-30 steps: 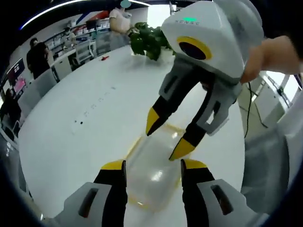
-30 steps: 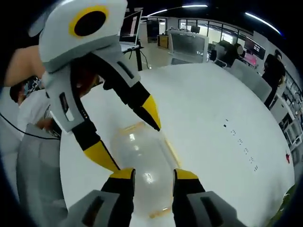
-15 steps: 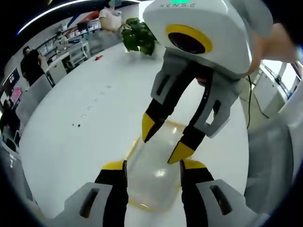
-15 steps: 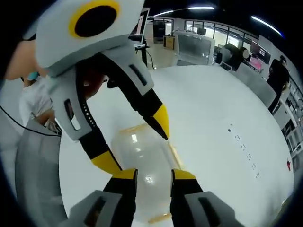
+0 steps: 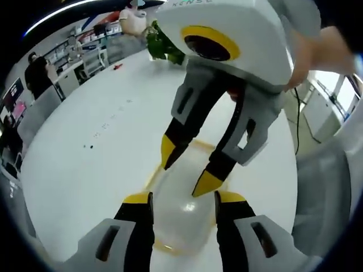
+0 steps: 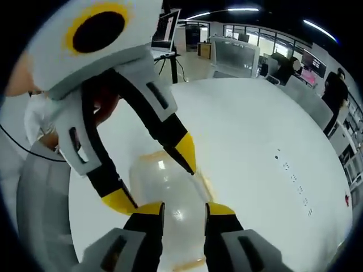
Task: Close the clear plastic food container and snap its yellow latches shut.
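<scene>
The clear plastic container (image 5: 182, 218) lies flat on the white table (image 5: 85, 170), lid on top, a yellow latch (image 5: 161, 247) at its near end. My left gripper (image 5: 182, 199) is open, its yellow-tipped jaws either side of the container's top. The right gripper (image 5: 187, 168) reaches down from above, open, fingertips just over the lid. In the right gripper view the container (image 6: 164, 187) sits between my right gripper (image 6: 184, 209) jaws, and the left gripper (image 6: 153, 176) straddles its far part, open. A yellow latch (image 6: 191, 264) shows at the near edge.
A green plant (image 5: 164, 45) and a small red thing (image 5: 119, 67) sit at the table's far side. People stand by desks (image 6: 238, 54) beyond the table. A person's grey clothing (image 5: 323, 192) is close on the right of the left gripper view.
The two grippers have drawn closer together over the container; each looms larger in the other's view. The container has stayed where it was.
</scene>
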### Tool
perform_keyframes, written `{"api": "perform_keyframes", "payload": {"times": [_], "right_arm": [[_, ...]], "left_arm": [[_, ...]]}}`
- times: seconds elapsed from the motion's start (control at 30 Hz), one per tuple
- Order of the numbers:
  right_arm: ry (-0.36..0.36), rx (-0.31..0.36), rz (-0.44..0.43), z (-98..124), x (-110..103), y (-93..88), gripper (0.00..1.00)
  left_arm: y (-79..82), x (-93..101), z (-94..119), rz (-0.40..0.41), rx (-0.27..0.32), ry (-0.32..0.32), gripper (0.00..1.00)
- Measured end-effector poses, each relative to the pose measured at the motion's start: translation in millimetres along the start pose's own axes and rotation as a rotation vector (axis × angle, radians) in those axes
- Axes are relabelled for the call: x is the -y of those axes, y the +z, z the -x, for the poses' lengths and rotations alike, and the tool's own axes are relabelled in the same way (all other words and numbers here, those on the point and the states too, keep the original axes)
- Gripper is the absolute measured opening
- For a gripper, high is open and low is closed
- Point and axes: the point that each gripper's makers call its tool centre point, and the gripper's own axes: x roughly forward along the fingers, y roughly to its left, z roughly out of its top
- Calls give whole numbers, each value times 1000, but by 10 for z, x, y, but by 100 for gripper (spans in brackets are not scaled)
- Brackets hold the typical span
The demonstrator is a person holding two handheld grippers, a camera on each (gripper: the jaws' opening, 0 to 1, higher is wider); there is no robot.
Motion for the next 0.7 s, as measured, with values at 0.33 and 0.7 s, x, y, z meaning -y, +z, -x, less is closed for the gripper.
{"api": "perform_keyframes", "payload": {"times": [0.33,0.7], "right_arm": [[1,-5,15,-26,59,14,26],[0,-8,26,-70,117,70,28]], "left_arm": [[-73,77,-31,4,-3,1,41],[-71,151,-9,23,14,-3,42]]}}
